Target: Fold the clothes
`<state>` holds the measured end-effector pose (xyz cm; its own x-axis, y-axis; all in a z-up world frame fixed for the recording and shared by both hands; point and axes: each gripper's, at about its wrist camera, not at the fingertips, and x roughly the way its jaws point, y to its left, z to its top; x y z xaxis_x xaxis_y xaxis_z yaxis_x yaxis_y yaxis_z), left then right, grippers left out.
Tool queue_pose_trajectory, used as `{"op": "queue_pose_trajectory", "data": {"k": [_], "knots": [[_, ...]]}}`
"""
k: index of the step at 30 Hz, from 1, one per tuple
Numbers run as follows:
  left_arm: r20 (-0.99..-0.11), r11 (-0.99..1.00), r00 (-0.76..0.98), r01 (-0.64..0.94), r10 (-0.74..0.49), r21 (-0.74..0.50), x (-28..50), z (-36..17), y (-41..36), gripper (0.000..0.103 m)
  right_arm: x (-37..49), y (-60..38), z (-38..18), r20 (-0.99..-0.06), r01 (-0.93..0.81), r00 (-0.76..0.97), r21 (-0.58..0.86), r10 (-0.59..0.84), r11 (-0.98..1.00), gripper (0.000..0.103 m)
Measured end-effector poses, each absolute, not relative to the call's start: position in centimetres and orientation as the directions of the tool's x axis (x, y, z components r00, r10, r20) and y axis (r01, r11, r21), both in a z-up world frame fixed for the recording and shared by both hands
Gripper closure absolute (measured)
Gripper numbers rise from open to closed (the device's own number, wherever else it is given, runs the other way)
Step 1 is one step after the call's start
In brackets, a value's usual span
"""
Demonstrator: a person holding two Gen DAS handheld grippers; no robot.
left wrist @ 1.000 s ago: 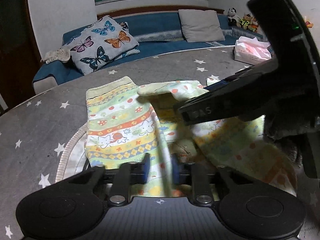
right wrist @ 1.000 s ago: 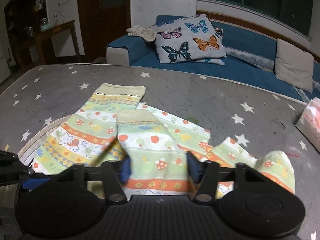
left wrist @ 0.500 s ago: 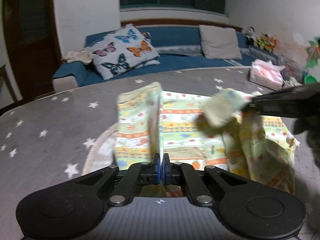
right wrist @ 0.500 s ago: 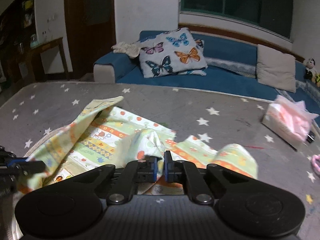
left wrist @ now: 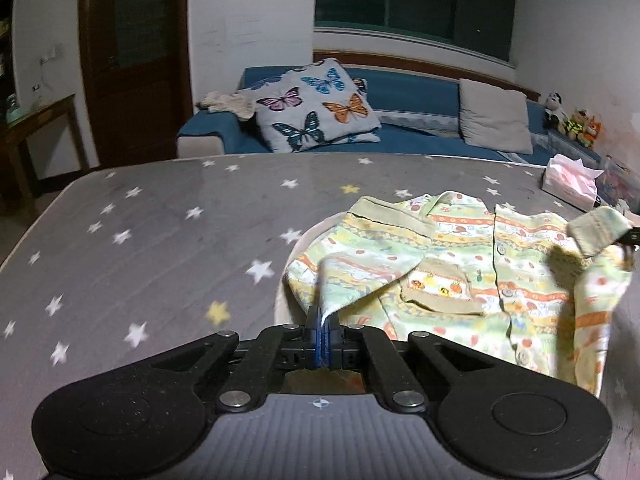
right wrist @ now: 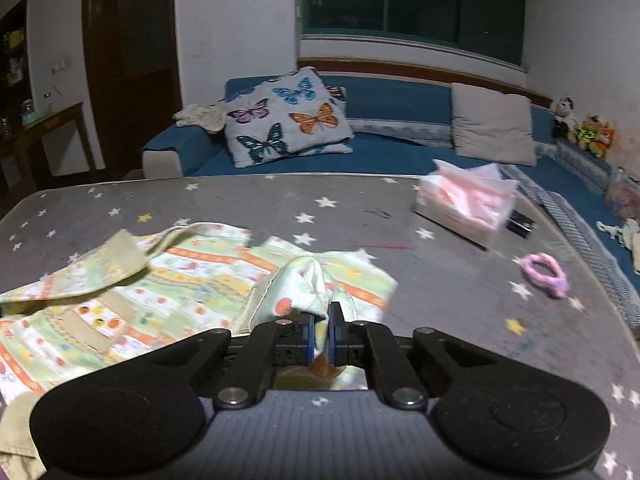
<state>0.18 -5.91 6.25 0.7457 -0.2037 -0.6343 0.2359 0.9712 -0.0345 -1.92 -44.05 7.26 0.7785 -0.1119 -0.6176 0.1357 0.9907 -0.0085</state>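
Observation:
A child's shirt in pale green and yellow with orange stripes lies front up on the grey starred table, its buttons and chest pocket showing. My left gripper is shut on a thin fold of its left sleeve, held just above the table. At the right edge of the left wrist view, the tip of my right gripper holds the other sleeve's cuff raised. In the right wrist view my right gripper is shut on bunched sleeve cloth, with the shirt spread to its left.
A pink tissue pack, a small black object and a pink ring lie on the table's right side. Behind the table stands a blue sofa with a butterfly pillow. The table's far edge runs in front of the sofa.
Both grippers went from open around the sleeves to shut on them. They lifted and drew the sleeves outward, so the shirt now lies spread with its buttoned front showing.

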Motion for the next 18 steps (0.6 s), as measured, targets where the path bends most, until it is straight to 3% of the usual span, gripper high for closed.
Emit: {"op": "queue_pose_trajectory", "data": {"k": [18], "knots": [[-0.668, 0.985, 0.729, 0.171, -0.149, -0.033, -4.0, 4.8, -2.8, 0.102, -6.9, -42.4, 8.0, -0.566, 0.138, 0.799, -0.158, -0.204, 0.978, 0.097]]}}
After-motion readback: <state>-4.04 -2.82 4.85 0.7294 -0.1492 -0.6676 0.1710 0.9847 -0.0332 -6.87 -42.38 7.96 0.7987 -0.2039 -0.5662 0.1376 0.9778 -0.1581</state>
